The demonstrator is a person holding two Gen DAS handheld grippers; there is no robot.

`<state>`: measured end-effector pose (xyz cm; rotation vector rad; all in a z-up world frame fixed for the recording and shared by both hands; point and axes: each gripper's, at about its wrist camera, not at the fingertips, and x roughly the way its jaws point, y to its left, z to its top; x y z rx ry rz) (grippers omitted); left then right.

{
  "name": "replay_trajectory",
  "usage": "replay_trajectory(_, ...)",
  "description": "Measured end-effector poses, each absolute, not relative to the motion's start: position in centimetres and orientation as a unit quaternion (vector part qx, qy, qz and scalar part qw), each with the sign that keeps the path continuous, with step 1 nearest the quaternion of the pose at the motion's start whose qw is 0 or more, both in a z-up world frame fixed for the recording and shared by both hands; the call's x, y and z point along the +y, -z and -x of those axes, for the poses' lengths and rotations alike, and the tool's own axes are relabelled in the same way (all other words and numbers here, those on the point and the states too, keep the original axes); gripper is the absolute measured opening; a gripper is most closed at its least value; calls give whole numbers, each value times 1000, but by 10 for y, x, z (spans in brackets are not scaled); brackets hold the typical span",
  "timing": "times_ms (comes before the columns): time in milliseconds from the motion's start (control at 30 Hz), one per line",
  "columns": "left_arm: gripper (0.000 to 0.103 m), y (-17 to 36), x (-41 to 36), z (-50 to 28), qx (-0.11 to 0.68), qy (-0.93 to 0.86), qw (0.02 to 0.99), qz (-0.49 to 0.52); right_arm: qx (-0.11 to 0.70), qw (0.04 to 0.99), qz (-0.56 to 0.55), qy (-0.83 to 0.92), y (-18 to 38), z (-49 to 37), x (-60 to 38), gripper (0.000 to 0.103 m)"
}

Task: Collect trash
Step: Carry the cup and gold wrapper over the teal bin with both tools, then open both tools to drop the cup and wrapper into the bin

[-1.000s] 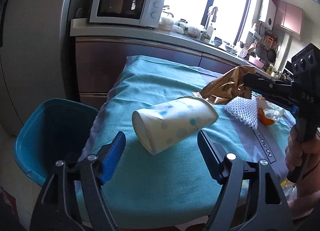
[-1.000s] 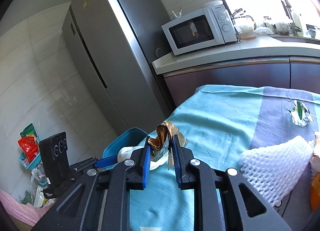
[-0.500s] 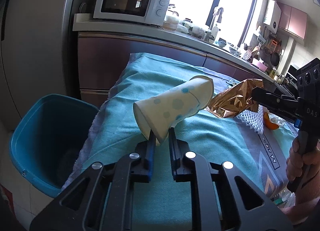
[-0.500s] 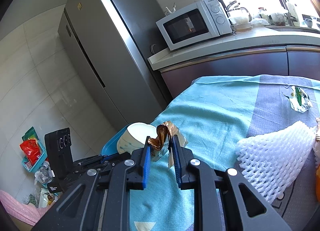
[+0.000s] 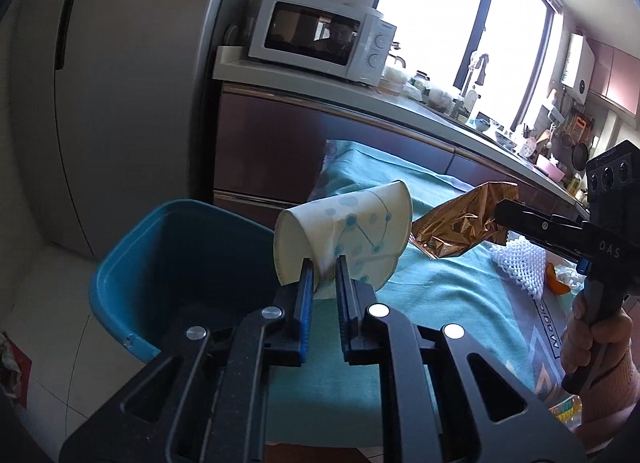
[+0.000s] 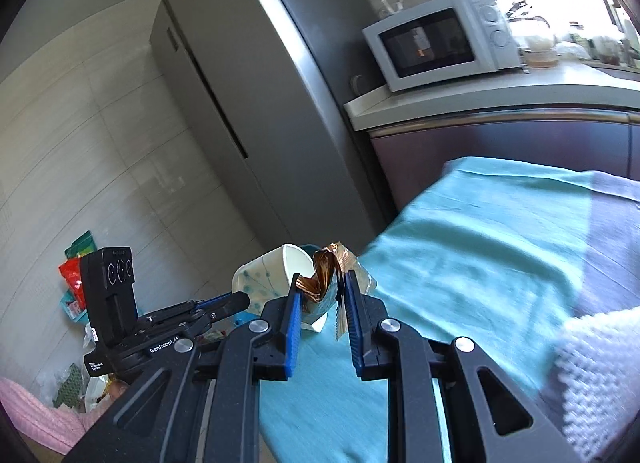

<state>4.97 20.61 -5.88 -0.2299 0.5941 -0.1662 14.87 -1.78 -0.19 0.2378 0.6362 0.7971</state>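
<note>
Cup (image 5: pixel 352 231) fills the middle of the left wrist view, its crushed wall pinched between the clenched fingers (image 5: pixel 306 289) of the left gripper (image 5: pixel 323 277), lifted clear of the teal cloth (image 5: pixel 432 295) on the tabletop, beside a blue bin (image 5: pixel 132 295) on the floor. To the right, the right gripper (image 5: pixel 520 219), in a hand (image 5: pixel 596 343), grips a brown wrapper (image 5: pixel 460 229) above the cloth; white mesh (image 5: pixel 520 267) and an orange scrap (image 5: pixel 554 283) lie beyond it. From the right wrist, the right gripper (image 6: pixel 322 295) is clamped on the wrapper (image 6: pixel 320 283), the cup (image 6: pixel 268 277) just behind it in the left gripper (image 6: pixel 244 300). Mesh (image 6: pixel 600 363) lies at the right on the cloth (image 6: pixel 480 263).
</note>
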Motion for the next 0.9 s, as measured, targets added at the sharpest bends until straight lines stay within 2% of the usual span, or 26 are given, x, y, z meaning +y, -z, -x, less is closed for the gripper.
replay_trajectory(333,11,67,269,-55,307,-1,943,128,337,835,-91,-424,13,-184,61,19)
replay_trajectory(633,12,103,302,-79,364,-53,921,128,395,816,-72,-415,38,-217,113,19)
replay_trajectory(800,12,122,311,-96,393,-64,907,141,423,811,-56,-401,52,-228,133,24)
replay_trajectory(900,14,128,314,-101,400,-64,902,152,431,809,-56,-396,54,-231,138,33)
